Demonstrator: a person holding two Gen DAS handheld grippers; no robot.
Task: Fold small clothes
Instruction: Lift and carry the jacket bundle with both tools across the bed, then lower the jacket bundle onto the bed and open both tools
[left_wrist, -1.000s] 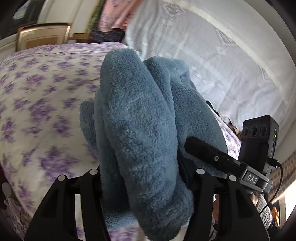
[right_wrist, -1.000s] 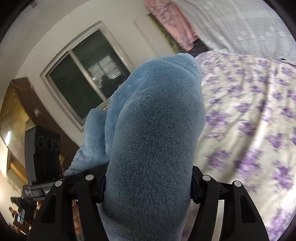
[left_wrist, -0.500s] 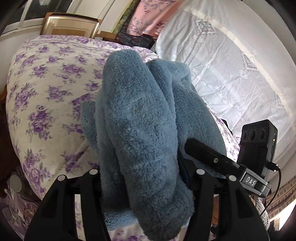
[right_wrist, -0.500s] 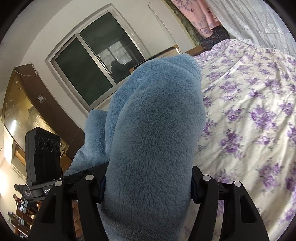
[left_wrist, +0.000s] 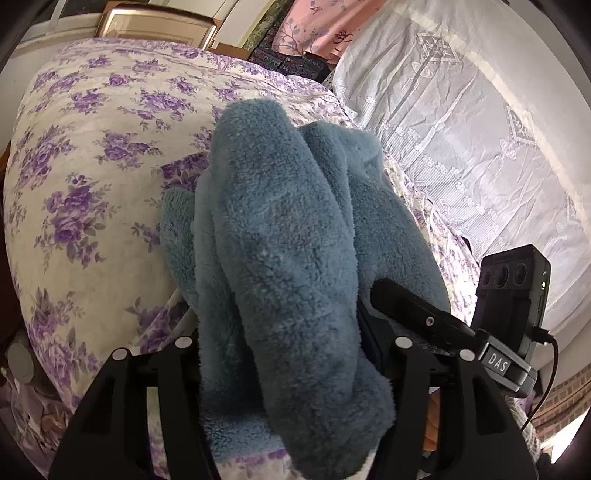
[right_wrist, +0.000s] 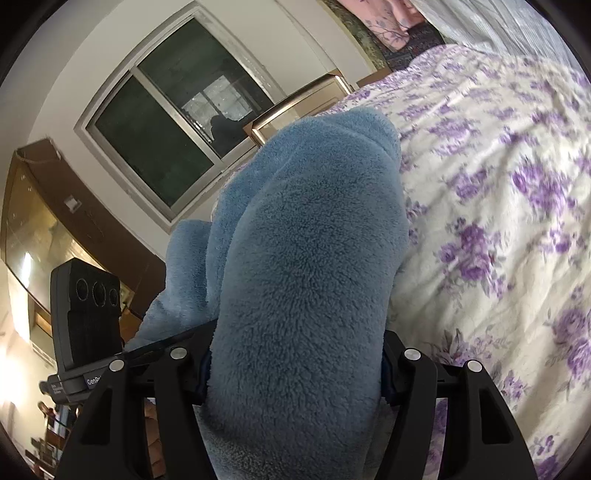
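Change since earlier: both views now look down on more of the bed, and the window and headboard sit higher in frame; the left jaws have just been opening a little, with the fleece between them all the while.
Left gripper (left_wrist: 291, 354): its black jaws stand on either side of a thick fold of the blue fleece garment (left_wrist: 288, 266); the cloth fills the whole gap and bulges over both sides, so it is gripped.
Garment, left view: bunched in upright rolls that rise from the jaws, with a looser flap hanging to the left; it is carried above the bed, and whether any part touches the bed cannot be told.
Bed (left_wrist: 85, 192): cream quilt with purple flowers, spread behind and to the left of the garment.
White lace cloth (left_wrist: 461, 129): lies along the right side of the bed.
Other gripper's tracker box (left_wrist: 513, 291): black, at the right edge, close beside the fleece.
Right gripper (right_wrist: 295, 362): jaws pressed against a broad roll of the same blue fleece garment (right_wrist: 306, 266), holding it.
Garment, right view: one fat column fills the middle, and a second fold trails left.
Window (right_wrist: 177, 122): dark panes, upper left.
Quilt, right view (right_wrist: 498, 184): fills the right half.
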